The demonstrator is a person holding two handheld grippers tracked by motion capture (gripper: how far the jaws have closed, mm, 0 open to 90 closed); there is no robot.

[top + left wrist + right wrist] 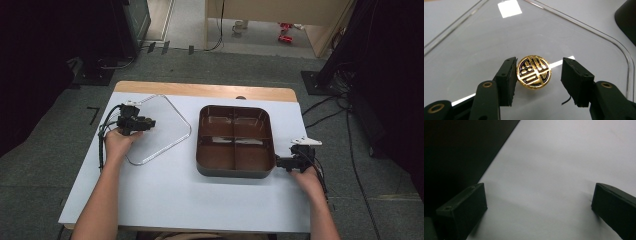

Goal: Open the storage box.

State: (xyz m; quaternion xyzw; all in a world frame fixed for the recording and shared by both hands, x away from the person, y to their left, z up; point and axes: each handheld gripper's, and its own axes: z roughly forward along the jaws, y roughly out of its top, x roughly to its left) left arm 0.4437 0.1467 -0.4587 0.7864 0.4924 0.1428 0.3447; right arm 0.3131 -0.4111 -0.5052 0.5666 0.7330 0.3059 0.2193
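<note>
The left gripper (pixel 537 75), jaws spread, brackets the gold knob (pixel 534 72) of the clear lid (pixel 474 50), lying flat left of the brown tray (pixel 235 170); right gripper (pixel 539 212) jaws spread, empty.

A clear, glossy plastic lid (pixel 584 37) with rounded corners throws back hard white glare, and the round gold-and-black metal-looking knob (pixel 534 72) on it glitters. The dark brown four-compartment plastic tray (pixel 235 172) shines inside. The white tabletop (pixel 564 165) looks smooth and matt, edged by pale wood (pixel 200 90).
</note>
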